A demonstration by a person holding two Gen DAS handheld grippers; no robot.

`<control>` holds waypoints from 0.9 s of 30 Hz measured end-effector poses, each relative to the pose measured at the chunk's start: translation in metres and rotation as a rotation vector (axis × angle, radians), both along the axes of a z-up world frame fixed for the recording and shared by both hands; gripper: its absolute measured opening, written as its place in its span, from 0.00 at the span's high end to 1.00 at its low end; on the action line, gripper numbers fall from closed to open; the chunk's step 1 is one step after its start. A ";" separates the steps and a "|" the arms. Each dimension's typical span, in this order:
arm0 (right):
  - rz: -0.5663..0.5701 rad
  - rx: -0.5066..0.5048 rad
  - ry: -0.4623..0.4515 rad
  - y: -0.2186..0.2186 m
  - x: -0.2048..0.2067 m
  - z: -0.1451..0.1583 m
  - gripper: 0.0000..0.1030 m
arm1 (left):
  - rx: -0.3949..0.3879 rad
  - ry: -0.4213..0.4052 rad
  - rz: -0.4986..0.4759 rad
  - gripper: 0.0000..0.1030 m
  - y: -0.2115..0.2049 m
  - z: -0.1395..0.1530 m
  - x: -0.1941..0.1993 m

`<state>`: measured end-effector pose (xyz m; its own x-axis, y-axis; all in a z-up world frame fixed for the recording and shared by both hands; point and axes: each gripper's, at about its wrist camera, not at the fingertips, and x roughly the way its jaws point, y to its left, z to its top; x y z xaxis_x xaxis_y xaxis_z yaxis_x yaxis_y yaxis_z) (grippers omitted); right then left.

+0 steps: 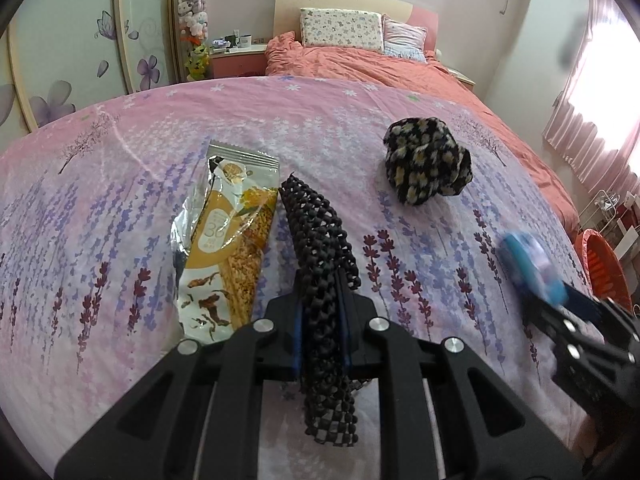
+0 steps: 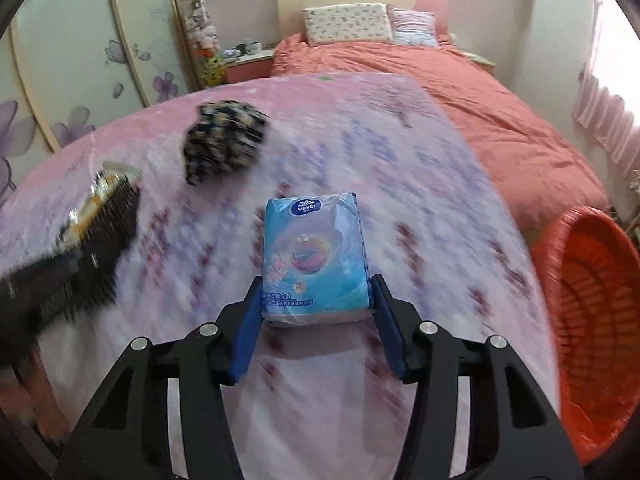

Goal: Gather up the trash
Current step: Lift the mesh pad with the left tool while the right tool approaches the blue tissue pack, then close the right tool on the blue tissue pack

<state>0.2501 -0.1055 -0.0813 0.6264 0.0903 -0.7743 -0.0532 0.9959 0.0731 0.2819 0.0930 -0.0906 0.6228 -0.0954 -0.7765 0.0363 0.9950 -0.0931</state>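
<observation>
My left gripper [image 1: 322,312] is shut on a black mesh strip [image 1: 316,232] that sticks out ahead over the pink lavender-print sheet [image 1: 120,208]. Just left of the strip lies an empty yellow snack wrapper [image 1: 224,240]. A black-and-yellow flowered cloth bundle [image 1: 428,160] rests further back on the right. My right gripper [image 2: 318,300] holds a blue tissue pack [image 2: 316,256], with both blue pads against its sides. The pack stays sharp while the bed behind it is blurred. In the left wrist view the same pack [image 1: 528,264] shows blurred at the right gripper's tips.
A red plastic basket [image 2: 592,320] stands on the floor off the bed's right edge. An orange quilt [image 2: 460,92] and pillows [image 2: 348,24] fill the far end of the bed. A wardrobe with flower decals [image 1: 80,60] stands at left, with a nightstand [image 1: 236,56] beside it.
</observation>
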 end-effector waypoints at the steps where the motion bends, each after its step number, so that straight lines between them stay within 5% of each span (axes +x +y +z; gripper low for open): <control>1: -0.012 -0.006 0.001 -0.006 -0.007 -0.001 0.47 | 0.001 0.000 0.000 0.84 -0.002 0.000 0.001; 8: -0.058 0.019 0.003 -0.008 0.001 -0.002 0.40 | 0.002 0.000 0.000 0.84 -0.002 0.000 0.002; 27: -0.074 -0.021 0.010 -0.007 0.004 -0.003 0.39 | -0.015 -0.002 -0.015 0.83 0.001 0.001 0.002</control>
